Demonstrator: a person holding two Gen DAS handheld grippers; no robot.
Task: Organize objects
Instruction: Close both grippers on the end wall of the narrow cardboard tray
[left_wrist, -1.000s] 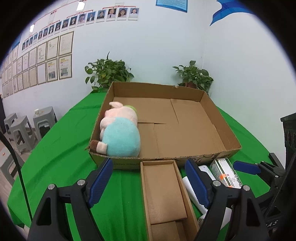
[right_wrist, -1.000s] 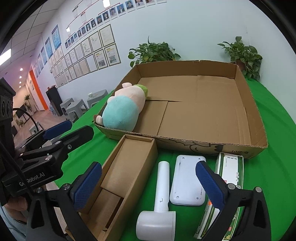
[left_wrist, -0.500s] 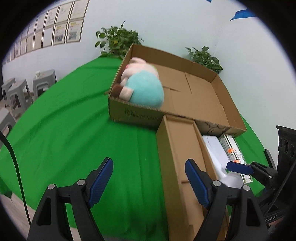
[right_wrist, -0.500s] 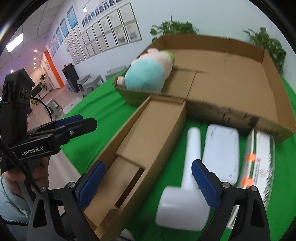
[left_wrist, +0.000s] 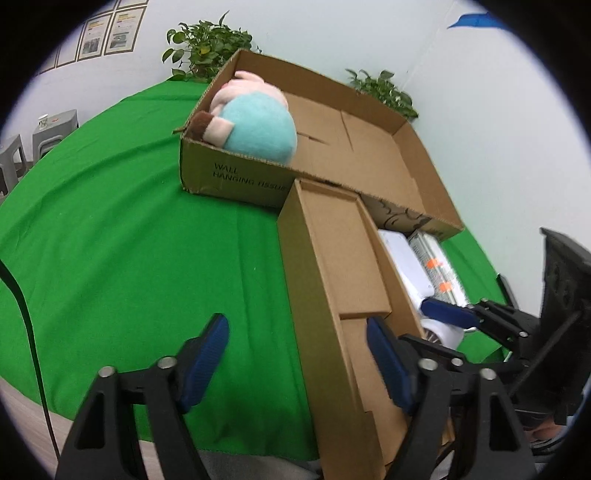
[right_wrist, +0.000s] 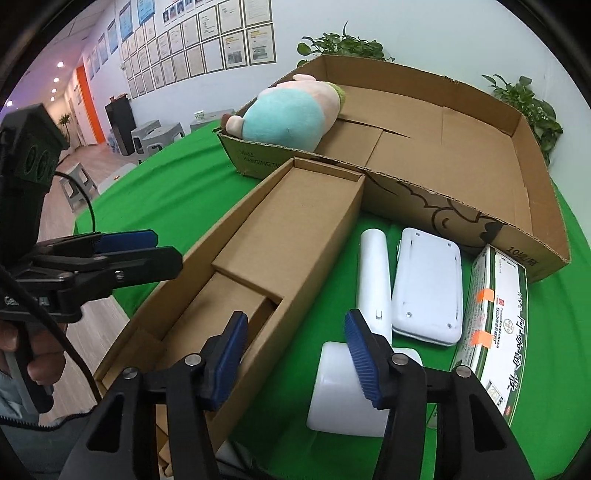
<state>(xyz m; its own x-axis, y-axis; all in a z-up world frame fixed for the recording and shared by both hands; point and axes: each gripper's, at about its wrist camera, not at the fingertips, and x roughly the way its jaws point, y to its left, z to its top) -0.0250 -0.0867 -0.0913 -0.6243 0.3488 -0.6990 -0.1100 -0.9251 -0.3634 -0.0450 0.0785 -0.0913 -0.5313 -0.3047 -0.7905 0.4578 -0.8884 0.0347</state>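
Observation:
A long narrow open cardboard box (left_wrist: 332, 295) (right_wrist: 266, 258) lies on the green table, its far end against a big shallow cardboard tray (left_wrist: 413, 177) (right_wrist: 517, 177). A plush toy (left_wrist: 255, 125) (right_wrist: 291, 114) lies in the tray's left corner. My left gripper (left_wrist: 295, 354) is open, its jaws astride the narrow box's left wall. My right gripper (right_wrist: 295, 354) is open, its jaws astride the box's right wall, one finger inside, the other over a white handheld device (right_wrist: 369, 325).
A white flat case (right_wrist: 428, 284) and a green-and-white medicine box (right_wrist: 495, 317) lie right of the narrow box. Potted plants (left_wrist: 207, 48) stand behind the tray by the wall. Grey stools (right_wrist: 155, 133) stand left of the table.
Both grippers have dropped lower and closer to the narrow box's near end. Their jaws have narrowed and now straddle its side walls.

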